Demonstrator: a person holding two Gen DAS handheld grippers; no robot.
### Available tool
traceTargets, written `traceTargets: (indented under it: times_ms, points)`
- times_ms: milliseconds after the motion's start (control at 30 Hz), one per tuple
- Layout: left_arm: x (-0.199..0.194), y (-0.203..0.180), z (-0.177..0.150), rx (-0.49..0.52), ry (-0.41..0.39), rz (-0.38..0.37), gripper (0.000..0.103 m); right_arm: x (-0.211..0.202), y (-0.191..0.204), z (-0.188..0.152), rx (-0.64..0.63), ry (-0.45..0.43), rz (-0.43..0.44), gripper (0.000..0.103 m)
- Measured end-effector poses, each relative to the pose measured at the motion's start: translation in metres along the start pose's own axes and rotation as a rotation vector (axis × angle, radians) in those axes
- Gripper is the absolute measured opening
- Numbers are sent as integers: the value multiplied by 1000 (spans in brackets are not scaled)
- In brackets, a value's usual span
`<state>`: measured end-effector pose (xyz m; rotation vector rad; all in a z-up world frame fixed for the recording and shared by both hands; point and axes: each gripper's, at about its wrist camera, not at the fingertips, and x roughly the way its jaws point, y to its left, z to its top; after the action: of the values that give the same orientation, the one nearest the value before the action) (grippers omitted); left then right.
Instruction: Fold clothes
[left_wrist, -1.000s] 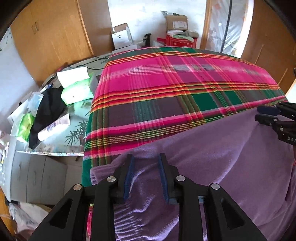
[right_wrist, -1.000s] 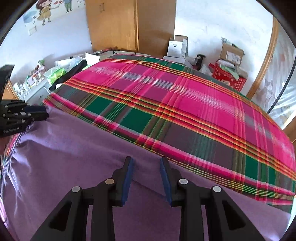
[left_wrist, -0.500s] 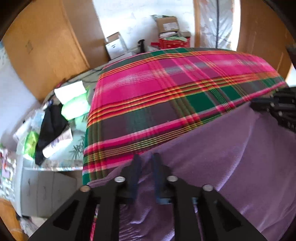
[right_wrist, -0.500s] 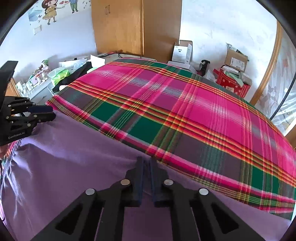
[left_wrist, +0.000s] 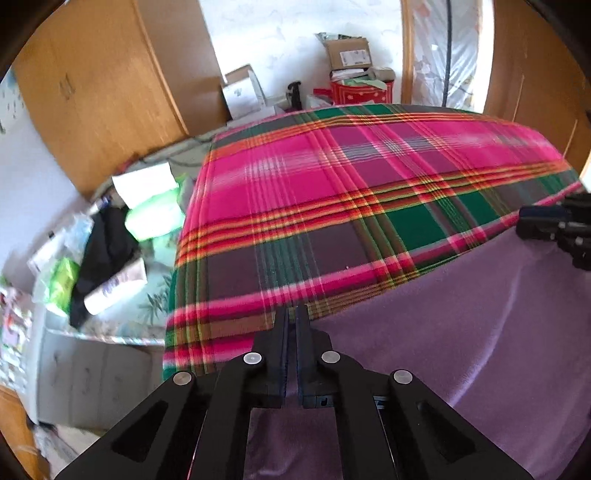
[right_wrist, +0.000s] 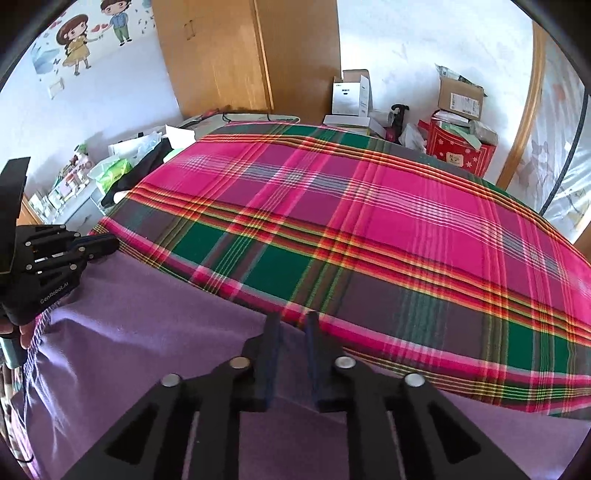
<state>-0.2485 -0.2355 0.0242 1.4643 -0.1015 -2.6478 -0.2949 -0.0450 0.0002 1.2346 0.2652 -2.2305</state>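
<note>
My left gripper (left_wrist: 291, 321) pinches the garment (left_wrist: 461, 332) hem; right gripper (right_wrist: 291, 325) is opening, cloth seemingly between—reclose before lifting evenly.

Two grippers, both angled downward

The left gripper (left_wrist: 293, 317) has its jaws pressed together on purple cloth; the right gripper (right_wrist: 291, 323) is opening, jaws slightly apart.

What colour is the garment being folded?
Plain purple garment, lying on a pink, green and red plaid; clearest in the right wrist view.
</note>
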Motion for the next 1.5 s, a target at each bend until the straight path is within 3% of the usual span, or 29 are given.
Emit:
traceTargets:
  times_ms: [33,100,233,400,500,600,667,800,900,1267,1333,1500]
  points:
    - [-2,2,0,1,10,-28,9,-2,-3,-1,2,-2,4,26]
    - [-7,0,-4,52,6,-73,25,-7,-7,-2,0,-10,10,30]
    - [-12,-4,-10,132,2,-91,30,-11,-11,-3,-22,4,40,41]
    - [-3,-1,-5,157,11,-80,44,-3,-17,-5,-66,54,17,43]
    - [-2,-1,-3,155,17,-101,45,-2,-19,-6,-90,47,13,46]
    - [-3,-9,-5,226,-10,-85,45,1,-16,-6,-139,50,6,49]
    - [-5,-12,-7,255,-21,-88,39,3,-16,-3,-143,58,14,51]
    - [-4,-13,-7,264,-9,-140,15,3,-15,-4,-145,57,9,51]
    - [-6,-21,-8,299,-9,-125,9,1,-13,-7,-152,54,10,47]
    - [-18,-11,-11,245,-67,-108,0,-5,5,-11,-229,67,22,5]
    - [-23,-7,-10,228,-96,-91,0,-9,5,-12,-225,50,8,3]
    - [-20,-1,-6,210,-85,-87,1,-18,4,-6,-195,-11,-31,2]
